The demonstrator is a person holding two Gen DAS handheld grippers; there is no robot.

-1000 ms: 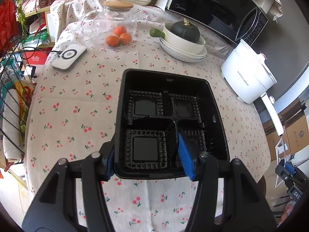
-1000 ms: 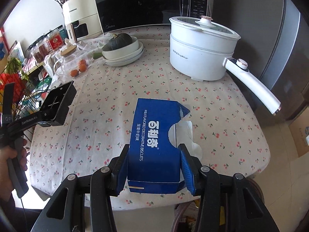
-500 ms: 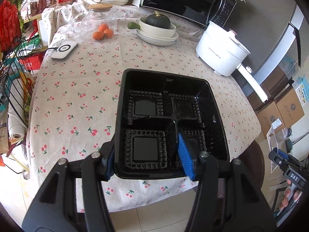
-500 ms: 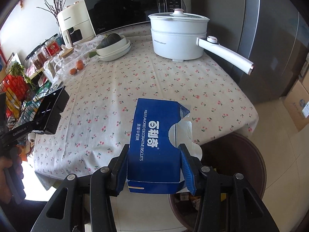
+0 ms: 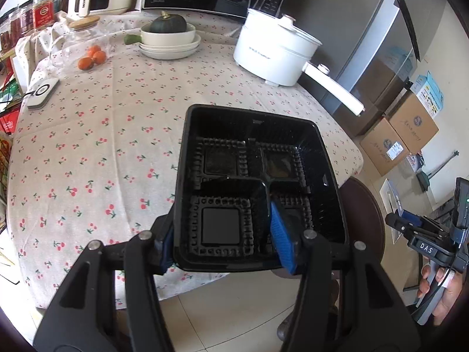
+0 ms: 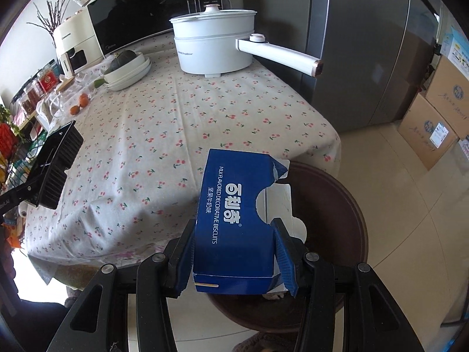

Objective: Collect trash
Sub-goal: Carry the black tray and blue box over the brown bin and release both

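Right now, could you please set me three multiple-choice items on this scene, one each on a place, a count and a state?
1. Where is the green squash?
A. in the top white bowl
B. in the glass jar
C. on the floor

2. How many oranges show in the glass jar?
A. one
B. three
C. six

3. What is the state of the blue biscuit box?
A. sealed, lying on the table
B. crushed flat on the floor
C. torn open, clamped in the right gripper

Answers:
1. A, the squash sits in the uppermost bowl of the stack.
2. B, three orange fruits lie together behind the glass.
3. C, its top is ripped and both pads press its sides.
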